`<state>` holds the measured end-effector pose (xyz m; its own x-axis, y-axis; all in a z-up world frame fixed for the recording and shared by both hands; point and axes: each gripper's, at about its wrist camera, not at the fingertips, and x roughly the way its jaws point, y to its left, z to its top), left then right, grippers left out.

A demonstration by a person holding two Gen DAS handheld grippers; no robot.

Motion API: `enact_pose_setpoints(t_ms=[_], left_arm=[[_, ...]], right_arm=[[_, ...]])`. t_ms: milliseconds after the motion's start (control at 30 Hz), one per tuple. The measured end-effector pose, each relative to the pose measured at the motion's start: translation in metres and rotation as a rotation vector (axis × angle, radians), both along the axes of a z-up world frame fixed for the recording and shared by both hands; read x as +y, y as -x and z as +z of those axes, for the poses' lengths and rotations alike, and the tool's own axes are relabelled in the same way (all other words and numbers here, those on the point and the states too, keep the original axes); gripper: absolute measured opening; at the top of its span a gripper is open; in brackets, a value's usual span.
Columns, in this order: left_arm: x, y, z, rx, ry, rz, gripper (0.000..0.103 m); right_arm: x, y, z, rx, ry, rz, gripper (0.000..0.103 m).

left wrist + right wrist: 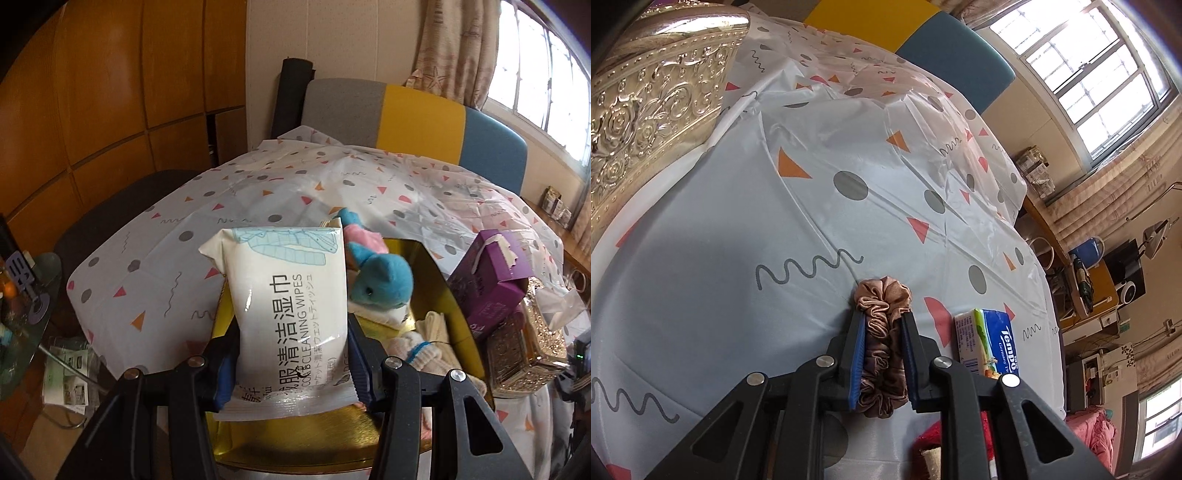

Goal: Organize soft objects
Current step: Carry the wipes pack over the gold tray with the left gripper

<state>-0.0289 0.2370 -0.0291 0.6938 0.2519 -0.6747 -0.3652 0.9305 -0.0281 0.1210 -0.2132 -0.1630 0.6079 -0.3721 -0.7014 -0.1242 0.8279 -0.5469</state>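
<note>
Wipes pack (pixel 291 317) stands clamped upright in the left gripper (pixel 293 354), jaws closed on its lower sides, held above the gold box (pixel 436 266) where a blue plush toy (pixel 384 282) and white gloves (pixel 424 343) already lie; the right gripper (pixel 882 354) pinches a brown scrunchie (pixel 882 332) over the patterned tablecloth (pixel 738 221), jaws nearly closed on it; a Tempo tissue pack (pixel 990 343) lies just beside, near the table's right edge. Judging by this, collecting is midway; next, the wipes likely need lowering into the box's free near side and releasing, the scrunchie carrying across to follow.
</note>
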Motion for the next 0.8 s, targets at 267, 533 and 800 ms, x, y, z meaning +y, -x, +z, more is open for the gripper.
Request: enact_pose_setpoints(t_ms=[267, 533, 800], left_arm=[[0.009, 0.007, -0.026, 0.071, 0.054, 0.023, 0.052], [0.018, 0.009, -0.052, 0.142, 0.161, 0.059, 0.052], [-0.001, -0.013, -0.071, 0.201, 0.229, 0.003, 0.053]], right_arm=[[0.001, 0.0, 0.0, 0.001, -0.001, -0.001, 0.017], [0.001, 0.0, 0.0, 0.004, -0.004, -0.001, 0.017], [-0.001, -0.002, 0.002, 0.015, -0.019, -0.005, 0.017]])
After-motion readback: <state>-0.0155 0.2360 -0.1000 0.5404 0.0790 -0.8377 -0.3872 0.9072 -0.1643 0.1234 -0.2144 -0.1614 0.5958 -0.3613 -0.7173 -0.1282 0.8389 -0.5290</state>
